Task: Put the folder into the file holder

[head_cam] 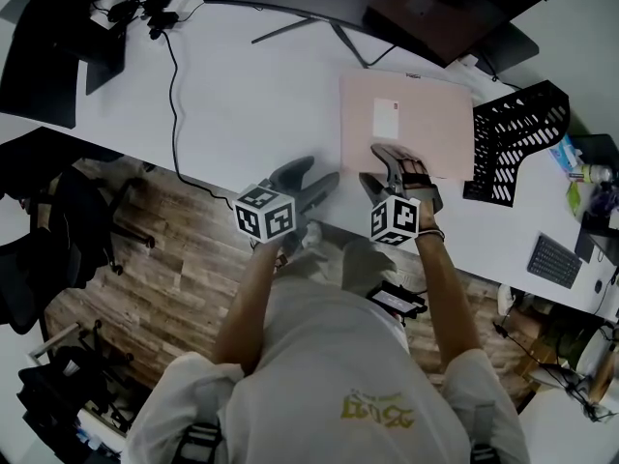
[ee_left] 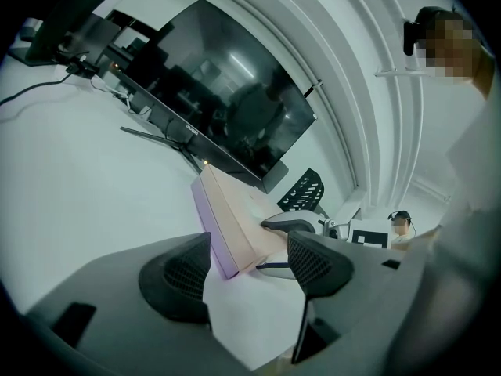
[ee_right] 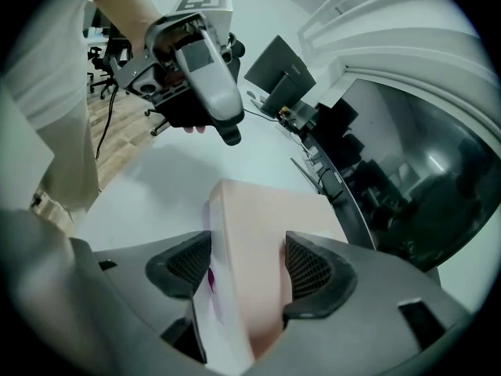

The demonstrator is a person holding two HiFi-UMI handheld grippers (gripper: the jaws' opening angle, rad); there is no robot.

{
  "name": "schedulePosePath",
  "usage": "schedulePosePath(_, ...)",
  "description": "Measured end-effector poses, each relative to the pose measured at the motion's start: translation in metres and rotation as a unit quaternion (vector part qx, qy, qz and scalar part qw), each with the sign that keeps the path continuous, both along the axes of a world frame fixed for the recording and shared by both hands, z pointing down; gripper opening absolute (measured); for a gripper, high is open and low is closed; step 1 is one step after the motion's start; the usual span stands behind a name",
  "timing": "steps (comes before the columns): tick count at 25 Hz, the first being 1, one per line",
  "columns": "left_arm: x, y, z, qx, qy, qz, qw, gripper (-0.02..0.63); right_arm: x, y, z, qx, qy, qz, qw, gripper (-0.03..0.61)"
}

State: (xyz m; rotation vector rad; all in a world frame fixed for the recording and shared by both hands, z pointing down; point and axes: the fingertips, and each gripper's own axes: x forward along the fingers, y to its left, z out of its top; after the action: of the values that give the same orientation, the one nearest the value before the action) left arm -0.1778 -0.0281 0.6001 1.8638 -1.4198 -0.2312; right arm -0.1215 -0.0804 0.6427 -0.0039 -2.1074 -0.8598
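Note:
A thick pink folder (head_cam: 406,124) (ee_left: 227,210) (ee_right: 258,241) with a white label lies flat on the white desk (head_cam: 251,95). My right gripper (head_cam: 372,162) (ee_right: 246,269) straddles its near left edge, one finger over the top face and the other by the purple-edged side. The jaws stand wide and I see no clear squeeze. The right gripper (ee_left: 274,245) shows the same in the left gripper view. My left gripper (head_cam: 314,174) (ee_left: 249,265) hovers open and empty over the desk, just left of the folder. The black mesh file holder (head_cam: 513,133) (ee_left: 301,190) stands right of the folder.
A curved monitor (head_cam: 435,8) (ee_left: 227,100) on thin legs stands behind the folder. A power strip with plugs (head_cam: 145,8) and a cable (head_cam: 174,95) lie at the desk's far left. A small keypad (head_cam: 553,259) and bottles sit at the far right. An office chair (head_cam: 39,230) stands on the wooden floor.

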Motion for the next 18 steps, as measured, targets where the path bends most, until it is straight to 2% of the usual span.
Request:
schedulePosePath(11, -0.007, 0.001, -0.01, 0.01, -0.001, -0.006, 0.9999, 0.297, 0.007, 0.011, -0.003, 0.009, 0.022, -0.009, 1.0, 0.284)
schedulePosePath(18, 0.002, -0.001, -0.009, 0.012, 0.002, 0.003, 0.9999, 0.295, 0.004, 0.019, -0.023, 0.015, -0.019, -0.007, 1.0, 0.253)
